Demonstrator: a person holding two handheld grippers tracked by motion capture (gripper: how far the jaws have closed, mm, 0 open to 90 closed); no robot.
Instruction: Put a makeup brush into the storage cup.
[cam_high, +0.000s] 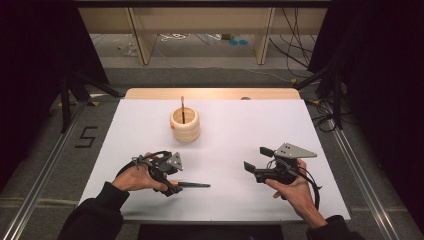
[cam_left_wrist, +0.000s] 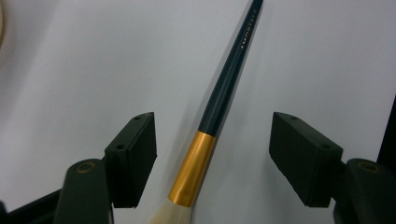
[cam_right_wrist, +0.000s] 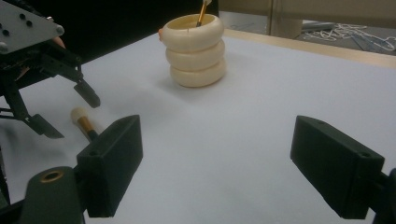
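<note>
A make-up brush (cam_left_wrist: 219, 98) with a dark handle, gold ferrule and pale bristles lies flat on the white table (cam_high: 240, 130). My left gripper (cam_left_wrist: 212, 126) straddles it near the ferrule, jaws open, pads clear of it on both sides. From above, the left gripper (cam_high: 172, 188) sits at the brush's (cam_high: 195, 185) bristle end, near the front left. A cream ribbed holder (cam_high: 185, 125) stands mid-table with another brush (cam_high: 182, 107) upright in it. My right gripper (cam_high: 256, 158) hovers open and empty at the front right, facing the holder (cam_right_wrist: 196, 51).
A wooden strip (cam_high: 210, 93) borders the table's far edge. Metal rails (cam_high: 45, 170) run along both sides, with dark curtains beyond. Cables (cam_high: 295, 50) and table legs lie on the floor past the far edge.
</note>
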